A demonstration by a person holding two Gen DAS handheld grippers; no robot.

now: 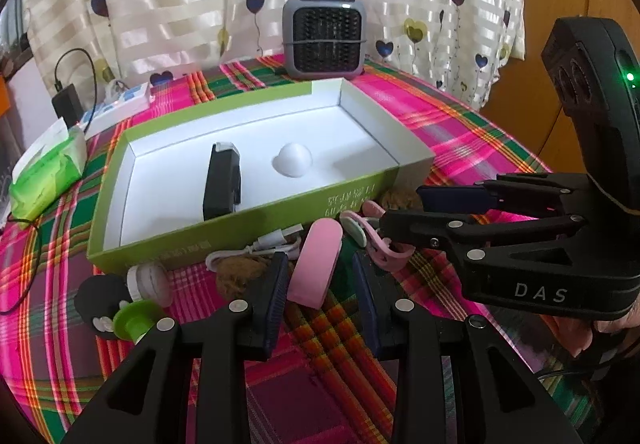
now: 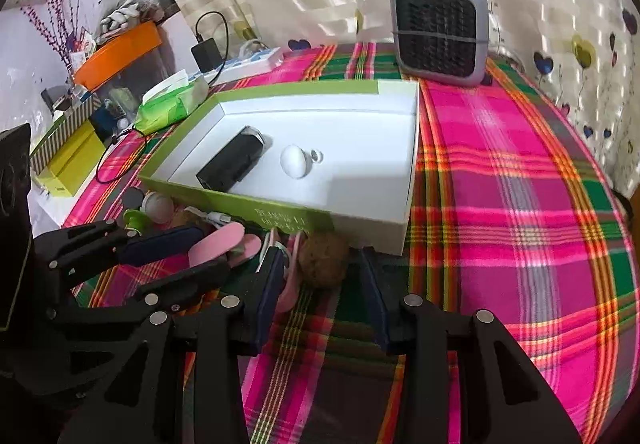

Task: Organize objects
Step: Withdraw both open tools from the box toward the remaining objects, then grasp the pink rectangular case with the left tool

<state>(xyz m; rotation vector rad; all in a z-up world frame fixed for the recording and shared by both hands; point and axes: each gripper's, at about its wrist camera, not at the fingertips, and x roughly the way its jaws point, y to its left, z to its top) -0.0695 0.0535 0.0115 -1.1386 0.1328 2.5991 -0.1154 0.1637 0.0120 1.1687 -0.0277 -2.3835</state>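
Note:
A green box point(image 1: 248, 228) with a white inside holds a black device point(image 1: 222, 181) and a white egg-shaped piece point(image 1: 292, 159); the box also shows in the right wrist view point(image 2: 280, 217). In front of it lie a pink oval case point(image 1: 316, 264), a pink clip point(image 1: 380, 240), a white cable point(image 1: 260, 244), brown fuzzy balls point(image 2: 324, 258), a white round piece point(image 1: 150, 280) and a green spool point(image 1: 134, 320). My left gripper point(image 1: 322, 296) is open around the pink case. My right gripper point(image 2: 324, 296) is open just before a brown ball; it also shows in the left wrist view point(image 1: 400, 209).
A grey fan heater point(image 1: 324, 37) stands at the table's back. A green tissue pack point(image 1: 48, 175), a black charger point(image 1: 66, 105) and a white power strip point(image 1: 120, 105) lie at the left. The plaid cloth point(image 2: 500, 203) is bare to the right. Curtains hang behind.

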